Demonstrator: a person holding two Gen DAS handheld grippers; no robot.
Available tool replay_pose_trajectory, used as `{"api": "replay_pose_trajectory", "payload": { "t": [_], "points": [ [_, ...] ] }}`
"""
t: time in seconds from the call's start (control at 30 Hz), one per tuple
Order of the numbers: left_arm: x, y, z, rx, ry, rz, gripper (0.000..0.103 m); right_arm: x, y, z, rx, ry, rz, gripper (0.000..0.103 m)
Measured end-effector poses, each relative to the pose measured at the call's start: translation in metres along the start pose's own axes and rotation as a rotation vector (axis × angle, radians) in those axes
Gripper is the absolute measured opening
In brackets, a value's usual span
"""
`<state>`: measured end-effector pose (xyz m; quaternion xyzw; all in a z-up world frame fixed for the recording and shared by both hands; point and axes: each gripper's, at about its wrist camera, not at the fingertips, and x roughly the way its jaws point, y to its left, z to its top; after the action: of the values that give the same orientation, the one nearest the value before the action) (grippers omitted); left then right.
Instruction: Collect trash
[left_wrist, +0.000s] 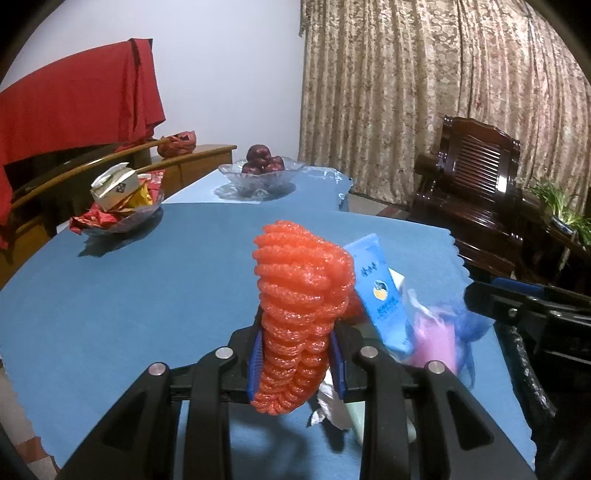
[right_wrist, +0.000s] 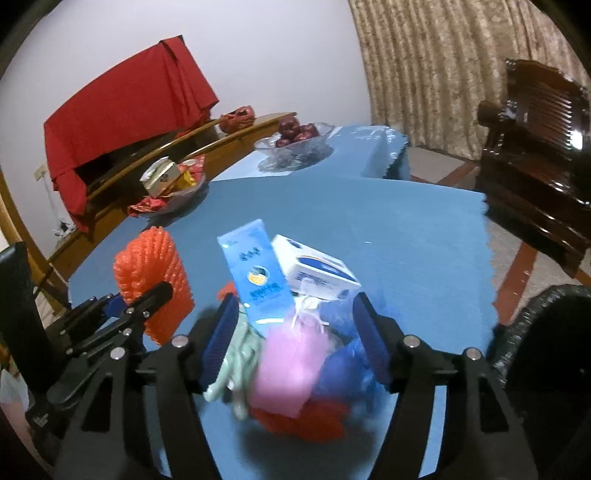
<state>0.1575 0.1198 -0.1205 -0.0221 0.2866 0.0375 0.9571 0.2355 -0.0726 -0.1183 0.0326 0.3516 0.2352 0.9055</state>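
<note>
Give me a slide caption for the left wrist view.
Left gripper clamps orange foam net above blue tablecloth.

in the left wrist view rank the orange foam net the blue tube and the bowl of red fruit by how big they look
1. orange foam net, though nearest the camera
2. bowl of red fruit and blue tube look alike; unranked

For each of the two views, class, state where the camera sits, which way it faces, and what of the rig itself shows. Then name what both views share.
Left wrist: on the left gripper, looking across the blue table; its fingers clamp the orange foam net.
Right wrist: on the right gripper, facing the trash pile; its fingers are spread, and the left gripper shows.
Shared: net, blue tube, fruit bowl.
</note>
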Motion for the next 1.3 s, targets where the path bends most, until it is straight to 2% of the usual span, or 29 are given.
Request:
{"api": "replay_pose_trajectory", "payload": {
  "t": [0.3,0.43,0.63,0.83,0.93,1.0,1.03,1.07,1.1,1.27,1.3],
  "points": [
    [-0.003,0.001,-0.008,0.01,0.015,-0.001,0.03,-0.006,-0.003,-0.03,-0.008,0.037,-0.047,0.063],
    [-0.003,0.002,-0.012,0.012,0.025,0.003,0.03,-0.011,0.001,-0.033,-0.009,-0.006,-0.067,0.063],
    [-0.001,0.003,-0.017,0.009,0.036,-0.003,0.03,0.004,0.004,-0.037,0.001,0.051,-0.035,0.063],
    [0.004,0.003,-0.022,0.018,0.051,-0.008,0.03,0.032,0.004,-0.051,0.021,0.113,-0.063,0.063],
    [0.006,0.004,-0.024,0.018,0.055,-0.009,0.03,0.044,0.001,-0.056,0.036,0.15,-0.046,0.05],
    [0.008,0.005,-0.025,0.017,0.061,-0.008,0.03,0.045,0.001,-0.058,0.024,0.156,-0.029,0.026],
    [0.008,0.005,-0.025,0.015,0.063,-0.008,0.03,0.046,0.002,-0.057,0.017,0.156,-0.022,0.02],
    [0.008,0.005,-0.024,0.015,0.063,-0.006,0.03,0.044,0.004,-0.057,0.008,0.154,-0.006,0.006],
    [0.008,0.005,-0.024,0.015,0.063,-0.005,0.03,0.043,0.006,-0.056,-0.002,0.151,0.012,0.0],
    [0.005,0.005,-0.023,0.016,0.052,-0.009,0.03,0.03,0.013,-0.048,-0.024,0.122,0.032,0.0],
    [0.003,0.004,-0.023,0.016,0.051,-0.009,0.03,0.028,0.012,-0.048,-0.015,0.122,0.031,0.003]
  ]
}}
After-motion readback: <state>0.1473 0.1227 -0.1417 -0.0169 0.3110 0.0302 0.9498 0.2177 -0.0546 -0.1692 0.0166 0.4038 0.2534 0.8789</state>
